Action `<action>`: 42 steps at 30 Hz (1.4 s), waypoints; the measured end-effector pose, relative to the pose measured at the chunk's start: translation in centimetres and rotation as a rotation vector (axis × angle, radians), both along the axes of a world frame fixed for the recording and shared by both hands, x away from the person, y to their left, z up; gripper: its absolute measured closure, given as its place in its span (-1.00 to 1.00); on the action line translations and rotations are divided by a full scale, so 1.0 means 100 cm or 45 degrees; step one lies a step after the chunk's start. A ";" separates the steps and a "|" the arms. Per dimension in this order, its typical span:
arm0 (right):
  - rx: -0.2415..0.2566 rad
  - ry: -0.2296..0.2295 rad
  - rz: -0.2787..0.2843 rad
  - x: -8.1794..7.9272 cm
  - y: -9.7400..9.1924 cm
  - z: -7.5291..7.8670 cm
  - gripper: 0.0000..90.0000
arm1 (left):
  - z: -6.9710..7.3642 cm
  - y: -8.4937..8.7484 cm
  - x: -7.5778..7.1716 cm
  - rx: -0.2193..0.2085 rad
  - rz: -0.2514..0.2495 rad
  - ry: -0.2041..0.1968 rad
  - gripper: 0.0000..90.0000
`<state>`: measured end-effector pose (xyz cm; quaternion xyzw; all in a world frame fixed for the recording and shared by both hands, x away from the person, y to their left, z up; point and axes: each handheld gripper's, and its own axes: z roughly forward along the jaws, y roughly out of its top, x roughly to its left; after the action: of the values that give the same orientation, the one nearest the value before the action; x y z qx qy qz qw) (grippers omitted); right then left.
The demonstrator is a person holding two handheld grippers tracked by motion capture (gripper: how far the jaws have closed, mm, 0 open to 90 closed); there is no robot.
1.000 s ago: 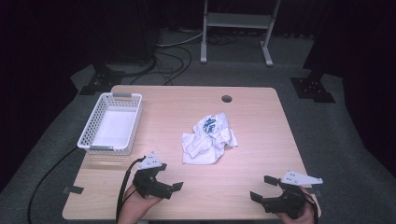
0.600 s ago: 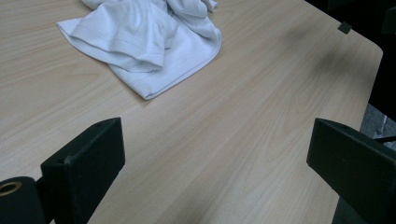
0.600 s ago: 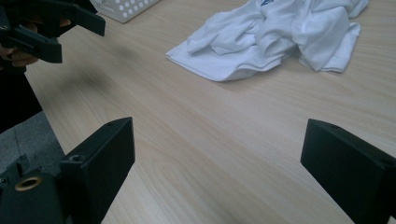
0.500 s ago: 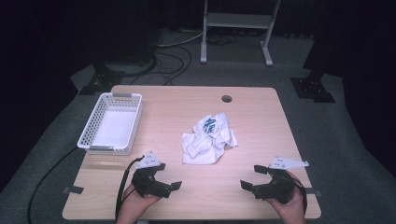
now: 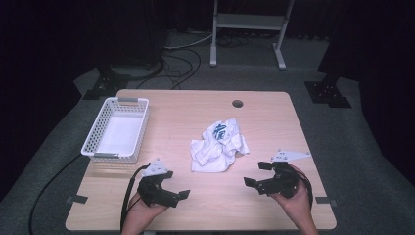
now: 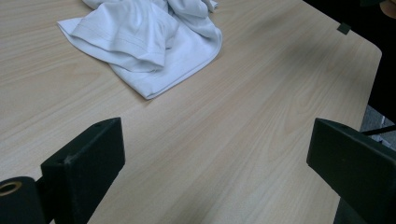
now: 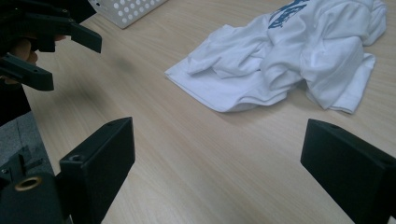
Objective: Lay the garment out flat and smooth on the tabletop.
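Note:
A crumpled white T-shirt [image 5: 219,145] with a blue print lies in the middle of the wooden table [image 5: 274,112]. My left gripper [image 5: 177,197] is held low at the front left, open, pointing right with nothing between its jaws. My right gripper [image 5: 257,174] is at the front right, open and empty, pointing left toward the shirt. In the left gripper view the shirt [image 6: 144,37] lies ahead at the top left. In the right gripper view the shirt [image 7: 289,56] is ahead at the top right, and the left gripper [image 7: 51,56] shows at the upper left.
A white perforated basket [image 5: 116,129] stands empty at the table's left side; its corner [image 7: 126,9] shows in the right gripper view. A round cable hole [image 5: 238,104] sits near the far edge. Stands and cables rest on the dark floor beyond.
My right gripper has moved left and forward from the front right corner toward the shirt. The left gripper has barely shifted.

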<state>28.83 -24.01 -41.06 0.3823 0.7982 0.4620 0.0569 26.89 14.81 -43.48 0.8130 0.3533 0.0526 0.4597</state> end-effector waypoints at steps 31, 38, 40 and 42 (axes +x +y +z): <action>-0.012 0.070 0.067 0.082 0.041 0.014 -0.79 | -0.002 0.016 0.005 0.001 0.047 0.008 -0.93; -0.025 0.083 0.078 0.094 0.048 0.011 -0.79 | 0.000 0.018 0.004 0.002 0.053 -0.001 -0.93; -0.026 0.090 0.080 0.098 0.050 0.010 -0.79 | 0.001 0.018 0.003 0.000 0.055 -0.004 -0.93; -0.032 0.092 0.078 0.099 0.052 0.010 -0.79 | 0.001 0.018 0.003 -0.003 0.057 -0.007 -0.93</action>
<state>38.77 -18.86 -40.07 0.3732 0.8168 0.4395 0.0187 27.19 16.65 -43.35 0.8042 0.3702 0.0648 0.4603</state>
